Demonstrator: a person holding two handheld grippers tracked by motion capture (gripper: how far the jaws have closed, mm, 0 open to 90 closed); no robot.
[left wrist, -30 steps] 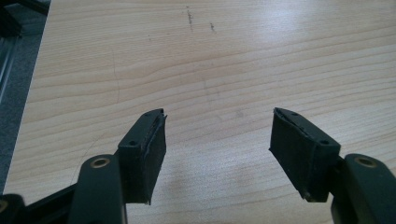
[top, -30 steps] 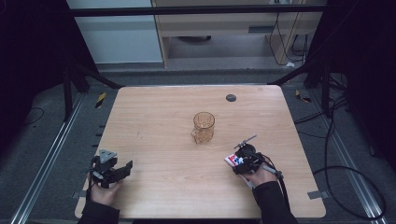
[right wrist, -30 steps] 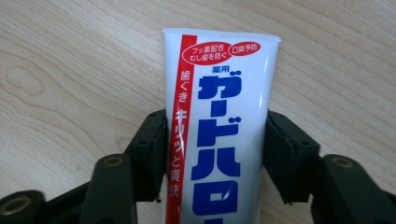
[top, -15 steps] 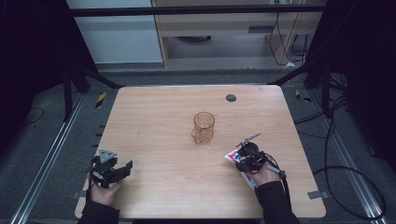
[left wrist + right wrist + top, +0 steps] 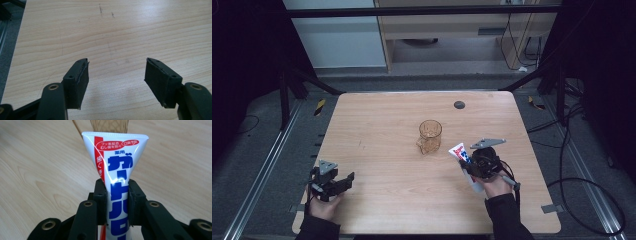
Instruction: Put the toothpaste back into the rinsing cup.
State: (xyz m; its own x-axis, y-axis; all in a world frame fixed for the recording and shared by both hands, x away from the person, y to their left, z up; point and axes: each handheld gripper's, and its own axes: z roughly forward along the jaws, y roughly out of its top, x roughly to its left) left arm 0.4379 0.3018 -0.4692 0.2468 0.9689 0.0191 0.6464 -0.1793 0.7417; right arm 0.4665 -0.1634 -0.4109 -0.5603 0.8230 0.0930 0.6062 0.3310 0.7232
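Note:
A white toothpaste tube [image 5: 116,170] with blue and red lettering is clamped between the jaws of my right gripper [image 5: 116,202], its flat crimped end pointing away toward an amber glass cup [image 5: 110,125]. From above, that tube [image 5: 459,151] sticks out of the right gripper [image 5: 472,162] just right of the cup [image 5: 430,136], which stands upright near the table's middle. My left gripper [image 5: 341,182] rests low at the front left with its jaws spread. Between its pads [image 5: 80,80] there is only bare wood.
The wooden table [image 5: 382,125] has a small dark round hole [image 5: 459,104] near its far edge. Metal frame rails and cables run along the floor on both sides. A person's hands and dark sleeves hold both grippers at the front edge.
The right gripper has lifted slightly and carried the tube a little toward the cup. The left gripper has stayed put.

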